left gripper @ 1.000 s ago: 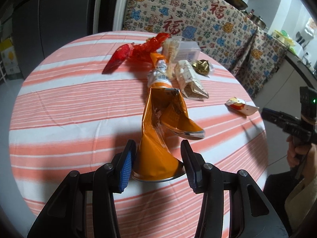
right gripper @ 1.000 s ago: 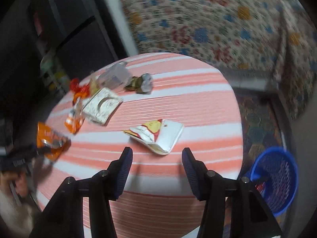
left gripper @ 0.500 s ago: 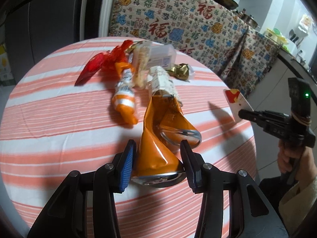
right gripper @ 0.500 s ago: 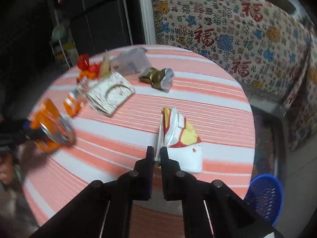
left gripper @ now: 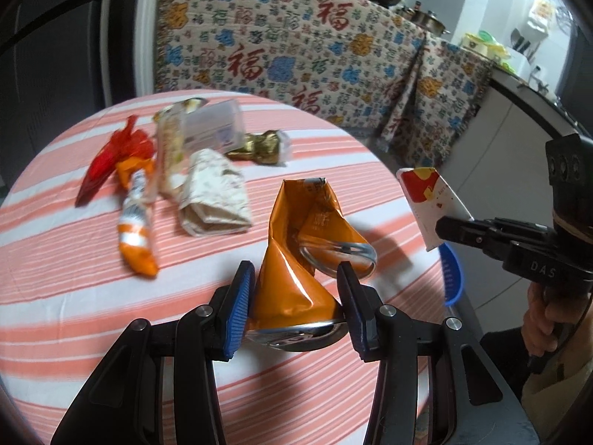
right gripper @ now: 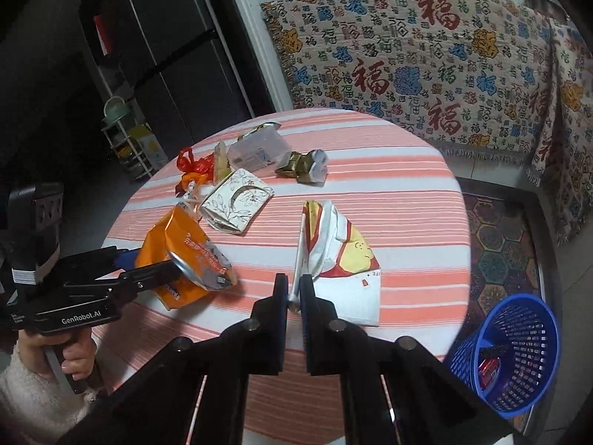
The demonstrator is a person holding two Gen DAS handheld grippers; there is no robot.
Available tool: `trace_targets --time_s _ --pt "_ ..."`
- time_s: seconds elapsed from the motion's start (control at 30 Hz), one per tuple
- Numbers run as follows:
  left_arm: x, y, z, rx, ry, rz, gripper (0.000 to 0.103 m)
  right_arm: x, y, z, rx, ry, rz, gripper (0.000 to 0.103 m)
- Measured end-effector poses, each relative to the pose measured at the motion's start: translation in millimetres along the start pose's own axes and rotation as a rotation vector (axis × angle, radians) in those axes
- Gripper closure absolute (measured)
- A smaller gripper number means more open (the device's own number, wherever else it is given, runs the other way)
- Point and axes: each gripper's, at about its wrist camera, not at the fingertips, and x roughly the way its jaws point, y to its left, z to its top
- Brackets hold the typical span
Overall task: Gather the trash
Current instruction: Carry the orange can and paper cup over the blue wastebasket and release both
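— Tongs first: what have I got on each side?

— Your left tongs (left gripper: pixel 294 296) are pinching the orange snack bag (left gripper: pixel 296 282) at its lower end, both blue pads pressed into the foil; the bag stands up from the striped table (left gripper: pixel 74 296) with its torn mouth open toward the far side. Your right tongs (right gripper: pixel 294 289) are pressed together on the thin edge of the red-and-white wrapper (right gripper: pixel 341 259) — the rest of it hangs open just above the cloth on the near right part of the table.

— I see my own right tongs from the left camera too, with that wrapper sticking up past the table's rim. Where is the rest of the trash?

— Still lying in a cluster at the far left of the table: a red cellophane scrap (left gripper: pixel 111 155), a small orange-and-white packet (left gripper: pixel 135 230), a folded patterned paper packet (left gripper: pixel 213 200), a clear plastic box (left gripper: pixel 213 126) and a crumpled gold wrapper (left gripper: pixel 259 146) beside it.

— And the bin?

— A blue basket (right gripper: pixel 519 352) stands on the floor just off the table's right edge, below your right tongs' side, with something red at its bottom — I cannot tell what.
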Motion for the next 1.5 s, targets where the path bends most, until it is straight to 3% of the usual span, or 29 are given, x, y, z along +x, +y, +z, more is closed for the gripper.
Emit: trace_targets --time_s 0.37,0.8,1.07,1.5 --pt "29 -92 44 0.098 0.011 -0.133 0.057 -52 -71 -6 0.098 -0.057 -0.116 0.096" --pt "100 -226 81 0.2 0.046 -0.273 0.057 -115 -211 -32 0.312 -0.104 -0.292 0.096" --pt "150 -284 79 0.221 0.097 -0.309 0.057 -114 -284 -57 0.439 -0.074 -0.309 0.096" --pt "209 -326 69 0.24 0.163 -0.302 0.056 -96 -340 -69 0.508 -0.021 -0.279 0.096"
